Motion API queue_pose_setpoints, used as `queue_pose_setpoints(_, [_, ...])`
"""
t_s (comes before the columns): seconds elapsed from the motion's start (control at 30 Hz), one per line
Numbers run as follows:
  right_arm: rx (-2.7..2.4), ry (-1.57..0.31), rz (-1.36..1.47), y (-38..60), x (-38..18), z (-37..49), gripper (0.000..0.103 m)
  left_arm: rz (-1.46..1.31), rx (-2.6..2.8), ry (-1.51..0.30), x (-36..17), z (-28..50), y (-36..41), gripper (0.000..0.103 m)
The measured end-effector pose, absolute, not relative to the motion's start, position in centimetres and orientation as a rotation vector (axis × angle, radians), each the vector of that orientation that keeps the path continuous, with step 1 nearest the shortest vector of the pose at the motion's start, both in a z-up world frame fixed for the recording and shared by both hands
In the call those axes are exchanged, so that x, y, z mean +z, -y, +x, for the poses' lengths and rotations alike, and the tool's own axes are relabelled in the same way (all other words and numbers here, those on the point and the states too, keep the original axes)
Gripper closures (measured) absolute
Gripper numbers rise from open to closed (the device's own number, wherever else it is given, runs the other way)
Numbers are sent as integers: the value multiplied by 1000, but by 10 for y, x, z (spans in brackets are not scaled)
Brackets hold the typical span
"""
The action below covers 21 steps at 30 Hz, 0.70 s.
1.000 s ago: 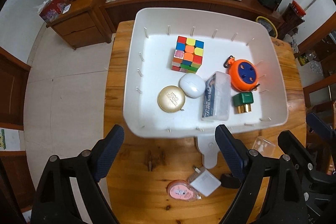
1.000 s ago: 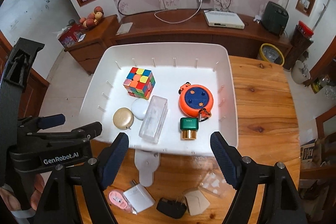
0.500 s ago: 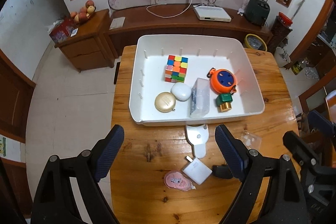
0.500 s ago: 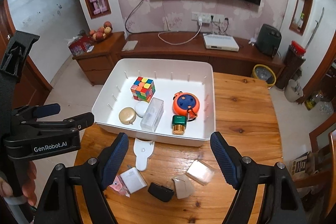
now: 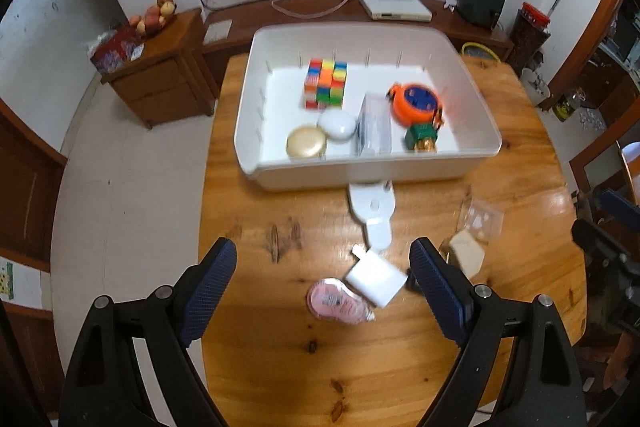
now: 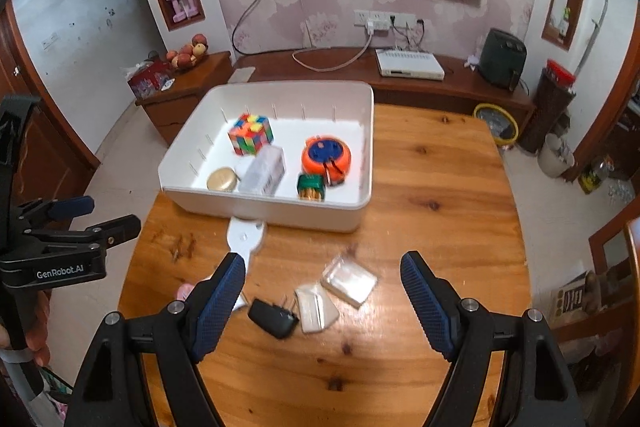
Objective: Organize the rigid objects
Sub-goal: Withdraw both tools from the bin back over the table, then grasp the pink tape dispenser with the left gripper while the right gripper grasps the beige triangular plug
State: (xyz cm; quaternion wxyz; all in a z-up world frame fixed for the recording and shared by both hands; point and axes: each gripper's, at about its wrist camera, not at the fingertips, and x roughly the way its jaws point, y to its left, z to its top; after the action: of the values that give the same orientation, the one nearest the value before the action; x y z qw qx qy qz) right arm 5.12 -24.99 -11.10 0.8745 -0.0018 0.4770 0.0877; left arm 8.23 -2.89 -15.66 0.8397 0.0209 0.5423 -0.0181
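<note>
A white bin on the wooden table holds a colour cube, an orange reel, a green-gold piece, a clear box, a white puck and a gold disc. On the table near me lie a white charger, a pink oval, a black plug, a beige piece and a clear case. My left gripper is open and empty above the charger. My right gripper is open and empty above the black plug.
A white flat handle-shaped piece lies just in front of the bin. The table has a bare stretch to the right of the bin. A low wooden cabinet and a TV bench stand behind the table.
Both grippers have drawn back and up from the bin toward the near table edge. The bin looks smaller and the loose items on the table have come into full view.
</note>
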Motion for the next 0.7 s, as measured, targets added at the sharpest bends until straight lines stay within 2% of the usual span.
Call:
queue_pose_setpoints(0.43, [218, -1091, -69, 247, -184, 23, 22, -181, 113, -1338, -247, 71, -3, 13])
queue_pose_setpoints(0.7, [232, -1124, -4, 256, -217, 20, 22, -273, 211, -1425, -289, 71, -13, 13])
